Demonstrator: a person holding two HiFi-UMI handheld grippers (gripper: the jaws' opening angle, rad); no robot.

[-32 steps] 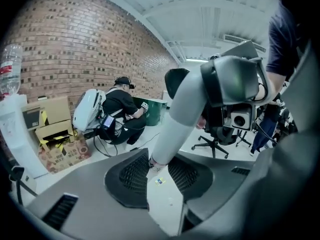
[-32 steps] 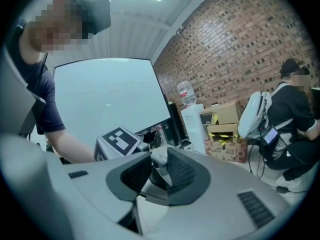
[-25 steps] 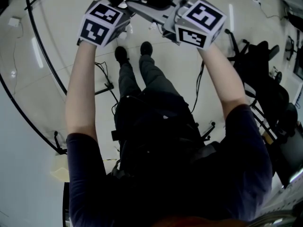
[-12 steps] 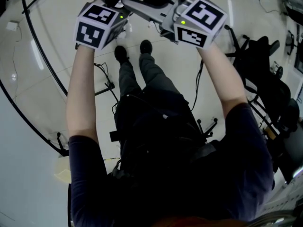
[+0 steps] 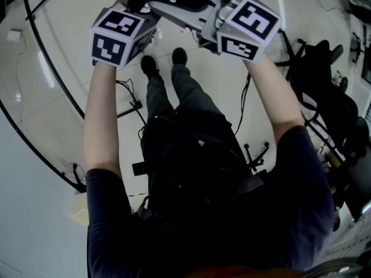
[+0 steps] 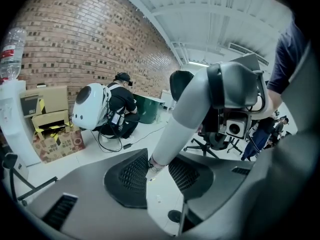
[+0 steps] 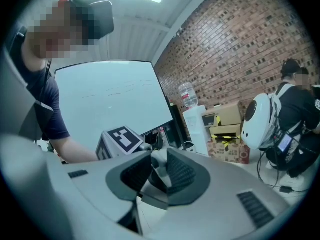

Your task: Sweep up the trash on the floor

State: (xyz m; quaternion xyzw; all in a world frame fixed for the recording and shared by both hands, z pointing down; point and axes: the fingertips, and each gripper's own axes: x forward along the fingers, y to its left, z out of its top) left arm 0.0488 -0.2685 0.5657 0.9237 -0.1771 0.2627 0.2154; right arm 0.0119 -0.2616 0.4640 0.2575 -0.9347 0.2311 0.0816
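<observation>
Grey handle (image 6: 184, 114) sits clamped in both left gripper (image 6: 159, 160) and right gripper (image 7: 159, 164); tiny scraps (image 6: 151, 180) dot the white floor (image 6: 115, 151) beneath. Beyond stand a crouching person (image 6: 117, 109), cardboard boxes (image 6: 52, 134) and an office chair (image 6: 202, 146).

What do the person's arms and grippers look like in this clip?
The left gripper and right gripper are matte grey with black, gridded oval pads. Each carries a white cube printed with black square markers. The person wears dark navy short sleeves.
</observation>
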